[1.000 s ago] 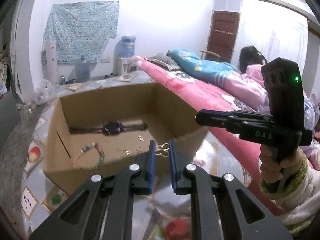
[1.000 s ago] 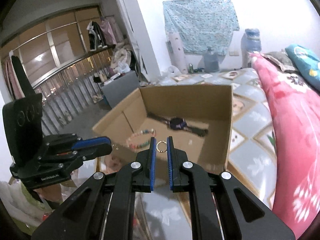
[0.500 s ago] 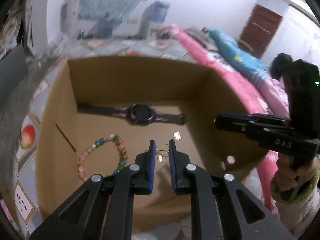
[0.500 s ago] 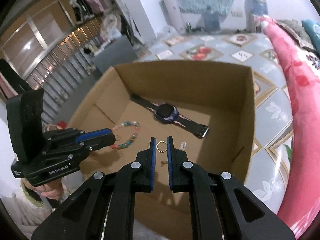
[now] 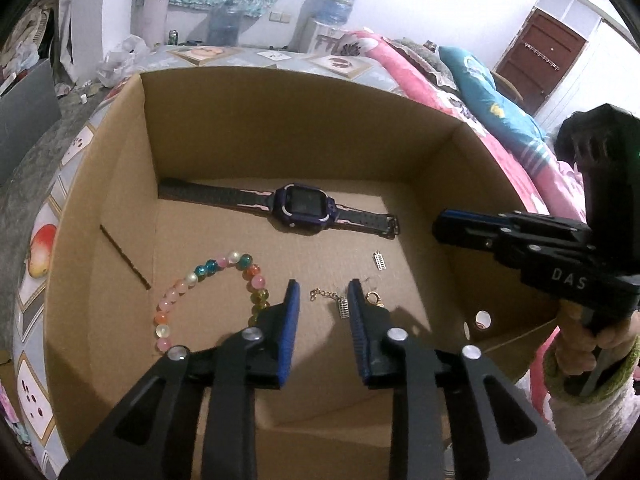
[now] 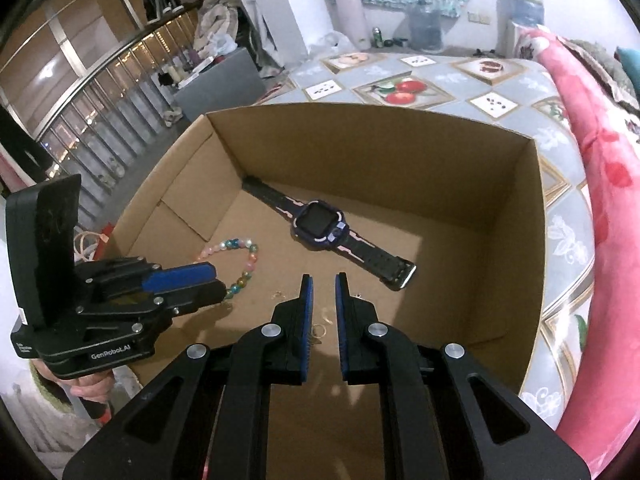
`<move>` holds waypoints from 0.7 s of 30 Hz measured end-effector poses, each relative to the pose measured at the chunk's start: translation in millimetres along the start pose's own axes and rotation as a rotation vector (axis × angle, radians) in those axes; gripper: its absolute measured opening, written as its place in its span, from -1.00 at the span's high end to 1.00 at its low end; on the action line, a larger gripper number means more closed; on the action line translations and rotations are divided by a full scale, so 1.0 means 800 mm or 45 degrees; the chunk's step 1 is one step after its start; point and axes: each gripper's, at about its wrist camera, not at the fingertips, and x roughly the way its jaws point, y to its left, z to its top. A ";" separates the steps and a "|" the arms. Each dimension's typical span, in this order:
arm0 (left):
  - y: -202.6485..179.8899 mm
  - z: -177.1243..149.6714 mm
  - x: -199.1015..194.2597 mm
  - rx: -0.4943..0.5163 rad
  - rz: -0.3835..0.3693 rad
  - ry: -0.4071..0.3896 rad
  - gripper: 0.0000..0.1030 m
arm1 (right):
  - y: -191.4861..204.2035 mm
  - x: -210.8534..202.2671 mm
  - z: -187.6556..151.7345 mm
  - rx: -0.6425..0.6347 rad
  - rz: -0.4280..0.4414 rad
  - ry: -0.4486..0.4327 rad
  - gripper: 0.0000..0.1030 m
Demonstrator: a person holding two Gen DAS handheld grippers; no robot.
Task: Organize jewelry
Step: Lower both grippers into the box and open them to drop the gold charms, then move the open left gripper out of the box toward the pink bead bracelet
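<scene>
An open cardboard box (image 5: 280,120) (image 6: 360,148) holds a purple smartwatch (image 5: 302,208) (image 6: 320,226), a coloured bead bracelet (image 5: 208,280) (image 6: 240,256), a small silver charm (image 5: 380,260) and a gold chain piece (image 5: 332,298). My left gripper (image 5: 323,292) is open over the box floor, the gold chain lying loose between its fingers. My right gripper (image 6: 323,282) is open a little above the box floor. A small gold ring (image 6: 319,331) lies on the floor below it.
The box sits on a table with a fruit-pattern cloth (image 6: 404,88). A pink bedspread (image 6: 600,184) runs along the right. A railing (image 6: 100,120) is off to the left. Each gripper shows in the other's view (image 5: 520,240) (image 6: 120,292).
Both grippers have moved down into the box and opened. The left one let go of the gold chain; the right one let go of the gold ring, which now lies on the floor.
</scene>
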 end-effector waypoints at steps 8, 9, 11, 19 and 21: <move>-0.002 0.002 -0.014 -0.002 0.001 -0.051 0.28 | -0.007 -0.014 -0.001 0.035 0.025 -0.054 0.78; -0.003 0.002 -0.018 0.002 0.000 -0.064 0.27 | -0.008 -0.016 -0.001 0.039 0.027 -0.062 0.77; -0.006 0.000 -0.025 0.012 0.000 -0.084 0.18 | -0.008 -0.025 -0.002 0.047 0.033 -0.083 0.73; -0.024 -0.024 -0.081 0.081 0.030 -0.227 -0.26 | -0.001 -0.109 -0.033 0.050 0.073 -0.302 0.18; -0.026 -0.036 -0.102 0.096 0.039 -0.275 -0.39 | 0.001 -0.137 -0.049 0.044 0.061 -0.377 0.00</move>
